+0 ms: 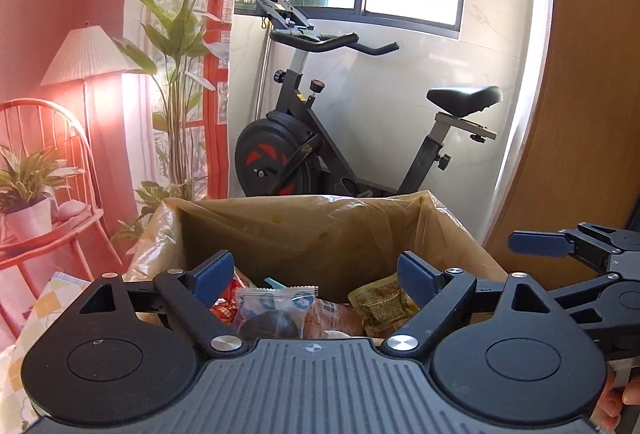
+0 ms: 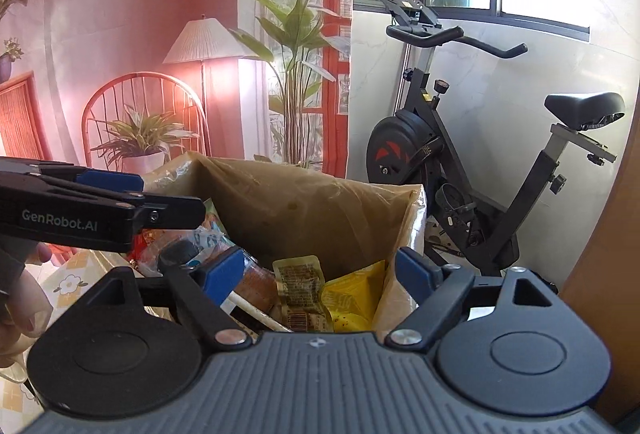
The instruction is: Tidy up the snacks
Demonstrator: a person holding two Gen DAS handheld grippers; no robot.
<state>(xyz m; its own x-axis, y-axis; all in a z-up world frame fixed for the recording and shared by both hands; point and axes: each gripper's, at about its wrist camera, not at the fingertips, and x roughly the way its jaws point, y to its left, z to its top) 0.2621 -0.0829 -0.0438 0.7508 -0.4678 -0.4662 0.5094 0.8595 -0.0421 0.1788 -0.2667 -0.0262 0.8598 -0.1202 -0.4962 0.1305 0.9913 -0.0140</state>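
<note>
Both tools hovered over the plastic-lined cardboard box, which stood in front of a black exercise bike by the window. The left hand-held gripper had its blue-padded jaws spread wide with nothing between them; directly below and ahead lay a clear wrapper holding a dark round biscuit, beside a red packet and a tan printed pouch. The right hand-held gripper was likewise wide apart and empty, poised above the same tan pouch and a yellow foil packet on the box's right side. Snacks sat loose and overlapping in the bottom of the box, none held. Judged step: release done, hands clearing out. To do it well, each tool probably wanted lifting straight clear of the liner before swinging aside, since the crinkled plastic at the rim could snag a pad and drag the box. The two tools sat close together, the left tool's outer finger crossing the right camera's view, so moving one at a time seemed safer. If a packet needed re-seating, gripping a flat sealed edge rather than the puffed middle looked kinder to the contents.
</note>
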